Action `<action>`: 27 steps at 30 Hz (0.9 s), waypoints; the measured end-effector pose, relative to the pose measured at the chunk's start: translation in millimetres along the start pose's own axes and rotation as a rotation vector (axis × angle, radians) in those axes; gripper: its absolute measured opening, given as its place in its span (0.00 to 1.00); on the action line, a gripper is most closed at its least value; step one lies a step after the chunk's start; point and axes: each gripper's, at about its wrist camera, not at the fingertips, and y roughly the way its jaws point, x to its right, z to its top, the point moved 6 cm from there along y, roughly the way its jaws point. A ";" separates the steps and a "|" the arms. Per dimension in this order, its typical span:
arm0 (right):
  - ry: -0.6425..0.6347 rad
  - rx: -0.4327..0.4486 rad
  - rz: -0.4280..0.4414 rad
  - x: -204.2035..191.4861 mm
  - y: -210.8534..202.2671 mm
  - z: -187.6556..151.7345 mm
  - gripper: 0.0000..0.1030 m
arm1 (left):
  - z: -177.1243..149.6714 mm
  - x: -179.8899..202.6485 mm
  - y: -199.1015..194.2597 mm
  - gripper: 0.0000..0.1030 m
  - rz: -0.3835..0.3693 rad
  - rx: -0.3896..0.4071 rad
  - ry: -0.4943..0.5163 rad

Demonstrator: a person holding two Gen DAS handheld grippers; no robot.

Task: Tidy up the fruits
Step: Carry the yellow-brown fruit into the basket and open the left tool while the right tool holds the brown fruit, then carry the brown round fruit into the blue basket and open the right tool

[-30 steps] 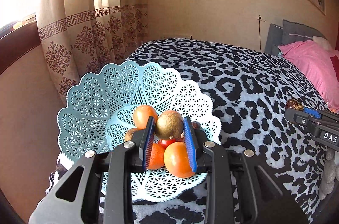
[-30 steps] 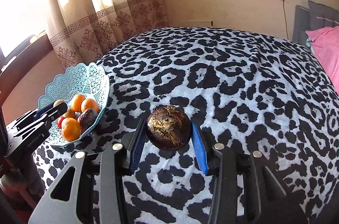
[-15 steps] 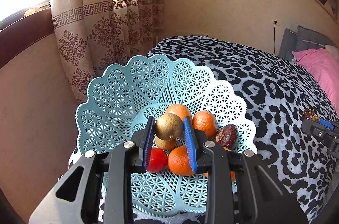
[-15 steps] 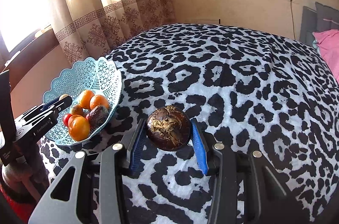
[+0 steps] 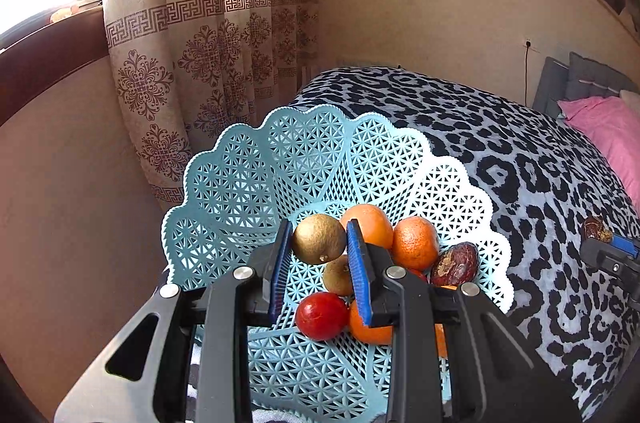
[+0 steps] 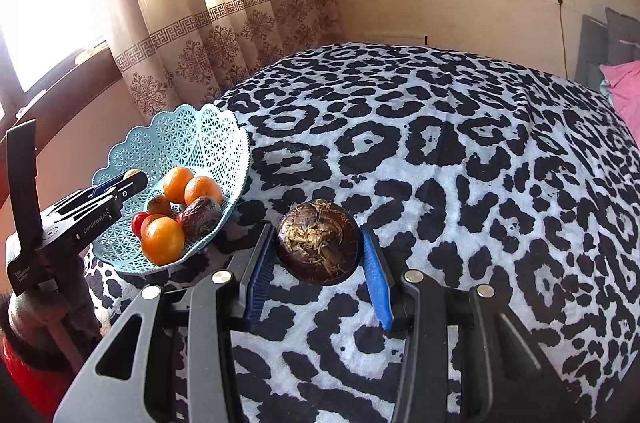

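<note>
two fruits held over bed and basket

the left gripper clamps a smooth, golden-brown round fruit between its ribbed blue pads, above the pale blue plastic lattice basket with a scalloped rim. below and just ahead of it in the basket lie dimpled oranges, a glossy red fruit and a wrinkled dark fruit. the right gripper grips a dark, rough, fibrous ball over the fuzzy leopard-print blanket, with the basket to its left.

Perforated pale-blue plastic basket, plush leopard-print blanket, glossy red fruit.
</note>
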 end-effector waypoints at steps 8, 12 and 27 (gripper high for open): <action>0.000 -0.007 0.020 -4.2 3.1 -3.0 0.41 | 2.7 0.0 3.4 0.28 -0.024 -0.009 0.009; 0.004 -0.006 0.025 -4.0 3.1 -3.9 0.41 | 5.3 4.3 11.3 0.28 -0.046 -0.031 0.014; -0.011 -0.010 0.038 -11.3 3.1 -4.5 0.41 | 11.9 -0.5 -1.6 0.30 -0.113 -0.012 -0.025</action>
